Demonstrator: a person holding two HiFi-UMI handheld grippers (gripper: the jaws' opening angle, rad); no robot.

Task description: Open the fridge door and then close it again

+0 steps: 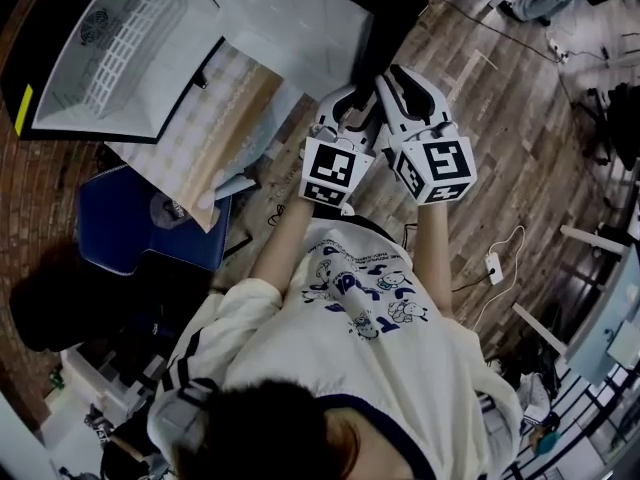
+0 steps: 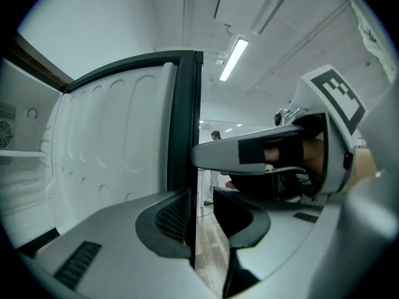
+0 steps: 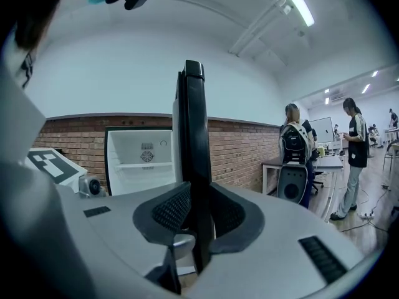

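While the fridge door (image 1: pixel 300 28) is being held wide open, swung well away from the white-lined fridge cabinet (image 1: pixel 120 38) against the brick wall (image 3: pixel 243 154), its free edge is being taken by both tools side by side. The right gripper (image 3: pixel 198 217) is being pressed shut on the door's thin dark edge, and a ribbed pad (image 3: pixel 171 210) is being borne against each face. The left gripper (image 2: pixel 202 213) is being carried partly apart around the same edge. That edge is being touched on one side only, and a strip of wooden floor (image 2: pixel 209 254) is being shown between it and the other pad, so no clamping is being done there.

The opening half is being judged as done, with the closing swing not yet made. The door is being reckoned a stiff, rigid panel, fairly heavy in itself yet easy to swing, since its weight is being carried by the hinges. Its moulded liner and edge are being taken as smooth and likely slippery, so the ribbed pads are best set squarely on both faces. The free edge, farthest from the hinge, is being judged the right place to hold, as the least force is needed there. A pull from the seal is probably to be expected at the last of the closing.
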